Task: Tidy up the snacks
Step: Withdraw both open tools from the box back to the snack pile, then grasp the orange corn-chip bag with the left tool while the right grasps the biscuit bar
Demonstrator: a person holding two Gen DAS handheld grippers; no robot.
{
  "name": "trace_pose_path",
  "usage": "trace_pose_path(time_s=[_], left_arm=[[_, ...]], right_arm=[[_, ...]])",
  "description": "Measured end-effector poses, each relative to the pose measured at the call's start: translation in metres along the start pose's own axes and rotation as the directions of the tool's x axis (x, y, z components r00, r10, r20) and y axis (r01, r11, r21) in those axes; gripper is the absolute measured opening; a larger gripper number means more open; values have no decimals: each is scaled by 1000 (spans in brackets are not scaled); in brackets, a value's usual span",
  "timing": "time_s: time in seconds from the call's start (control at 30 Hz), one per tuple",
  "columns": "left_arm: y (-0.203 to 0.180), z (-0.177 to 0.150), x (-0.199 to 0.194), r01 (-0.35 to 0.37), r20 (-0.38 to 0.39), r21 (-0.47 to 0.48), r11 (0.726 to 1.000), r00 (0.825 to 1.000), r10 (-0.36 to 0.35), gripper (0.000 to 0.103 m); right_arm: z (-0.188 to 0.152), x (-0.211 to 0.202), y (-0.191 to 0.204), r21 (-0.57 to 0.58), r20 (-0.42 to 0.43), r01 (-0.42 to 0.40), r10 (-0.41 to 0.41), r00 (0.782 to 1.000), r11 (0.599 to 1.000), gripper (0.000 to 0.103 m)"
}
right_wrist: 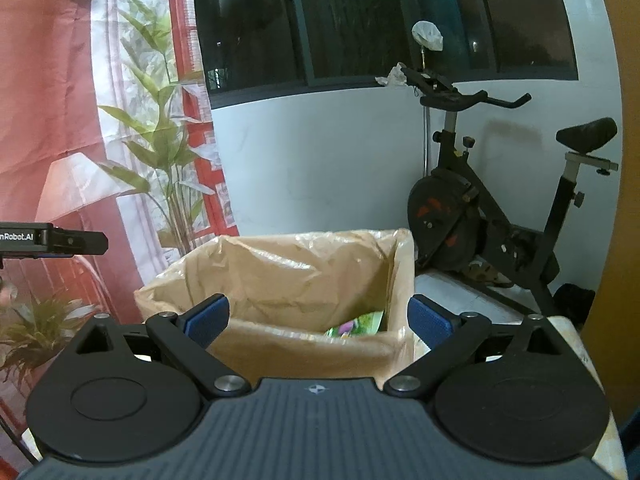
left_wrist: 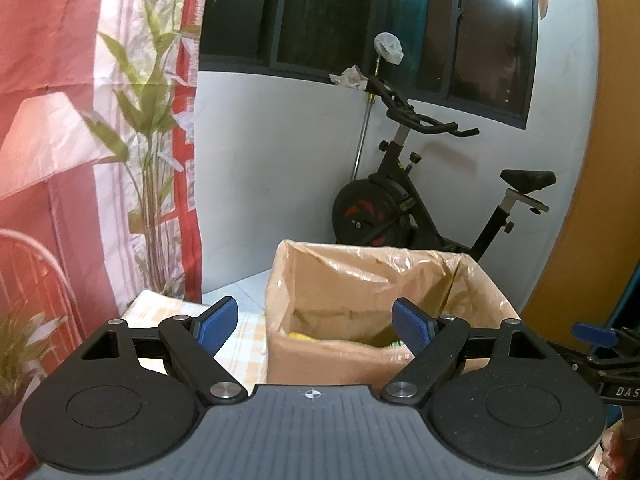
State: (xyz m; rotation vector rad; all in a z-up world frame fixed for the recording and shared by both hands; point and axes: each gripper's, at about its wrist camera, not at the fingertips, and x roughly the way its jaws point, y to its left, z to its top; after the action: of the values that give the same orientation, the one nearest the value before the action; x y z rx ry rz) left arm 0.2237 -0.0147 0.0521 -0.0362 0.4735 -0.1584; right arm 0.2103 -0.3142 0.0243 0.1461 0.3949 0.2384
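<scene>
The jaws of the left gripper [left_wrist: 316, 322] are spread wide, with nothing between the blue pads. The same is seen of the right gripper [right_wrist: 318, 318]: jaws wide, nothing held. Both are pointed at the box [left_wrist: 340, 360], which is lined with thin plastic [right_wrist: 280, 272] and stands on the checked bench [left_wrist: 244, 336]. Snacks are seen at its bottom: a green packet [right_wrist: 356, 326] in the right view, something yellow [left_wrist: 300, 336] in the left; more cannot be made out.

Little can be dropped, as nothing is carried. The risk is judged to lie in the liner: should a pad be lowered into the box, the loose plastic could be snagged and dragged up, or pinched together with a packet. The light box could also be nudged along the cloth by a finger striking its rim. The two grippers are close together, so a knock between them is possible.
</scene>
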Motion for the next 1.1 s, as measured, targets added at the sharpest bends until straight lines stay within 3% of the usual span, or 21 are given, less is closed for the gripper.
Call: trace_pose_path(time_s=[0.43,0.7,0.87,1.1], left_arm=[[38,-44,-42,-69,-11,-43,997,998,68,86],[38,-93,-37,-24,-94,-81,996,995,17,86],[22,-126,-19,33,-194,-71,997,980,-46,86],[8,-165,4,105,-326,-65,992,938,-121,86]], right_arm=[[-40,-24,17,-6,2,-1,1,1000,1000,102],[-70,-21,20,3,-32,5,-4,999,1000,102],[-90,-15,21,-8,-82,-3,2,997,1000,102],[-119,-7,26,-20,-161,-20,16,987,1000,102]])
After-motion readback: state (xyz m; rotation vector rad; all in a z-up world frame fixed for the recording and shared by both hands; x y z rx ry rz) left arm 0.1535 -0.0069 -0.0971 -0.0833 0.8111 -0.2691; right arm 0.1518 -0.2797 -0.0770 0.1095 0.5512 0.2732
